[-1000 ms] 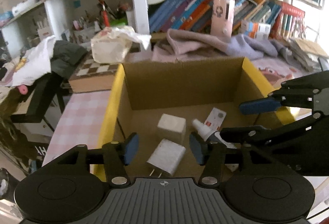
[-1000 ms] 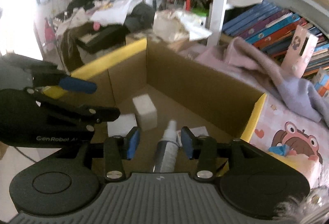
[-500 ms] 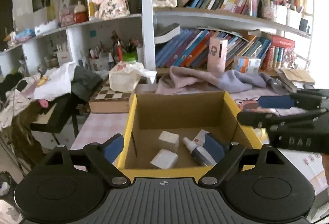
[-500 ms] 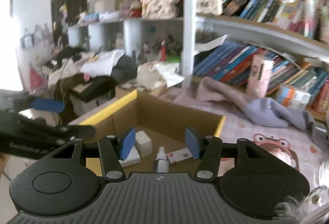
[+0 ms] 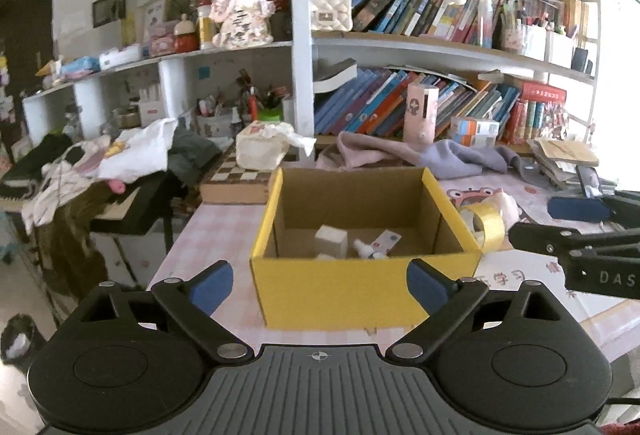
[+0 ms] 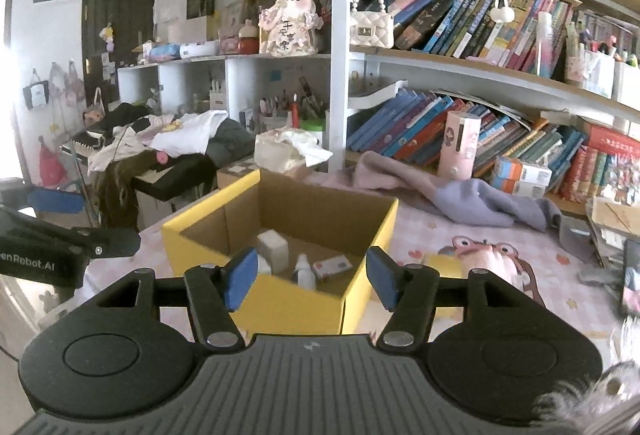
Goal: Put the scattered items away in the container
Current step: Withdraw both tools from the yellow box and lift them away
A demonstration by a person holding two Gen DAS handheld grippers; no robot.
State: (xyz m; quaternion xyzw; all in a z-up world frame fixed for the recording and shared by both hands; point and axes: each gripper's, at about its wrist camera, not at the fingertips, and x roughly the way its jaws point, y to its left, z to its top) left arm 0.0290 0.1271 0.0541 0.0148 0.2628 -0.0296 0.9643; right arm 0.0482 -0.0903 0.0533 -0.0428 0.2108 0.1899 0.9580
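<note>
So both my claws sit in front of the yellow box [image 5: 362, 289], which takes up the middle of both wrist views on the pink checked tablecloth [image 5: 208, 231]. My left gripper [image 5: 320, 285] has its jaws wide and opening further, nothing pinched, just the box's front wall showing between the blue pads. My right gripper [image 6: 311, 277] is opening too, narrower, also empty, looking over the box's near corner.

The stuff inside is half hidden. From the left view the front wall cuts off most of it: I get the top of a white cube [image 5: 331, 240], the tip of a small spray bottle [image 5: 366, 249] and a slanted white card box [image 5: 386, 238] with red print too tiny to read. The right view shows the same three a bit better, plus a sliver of something white behind my left pad that I can't identify.

A roll of yellow tape [image 5: 482, 225] sits outside, just right of the box, partly behind its corner.

Readable text: "DAS" on the right gripper's side, cut off at the lower right edge of the left view, and "enRobot.AI" at the left edge of the right view. The book spines in the upper right are a blur.
</note>
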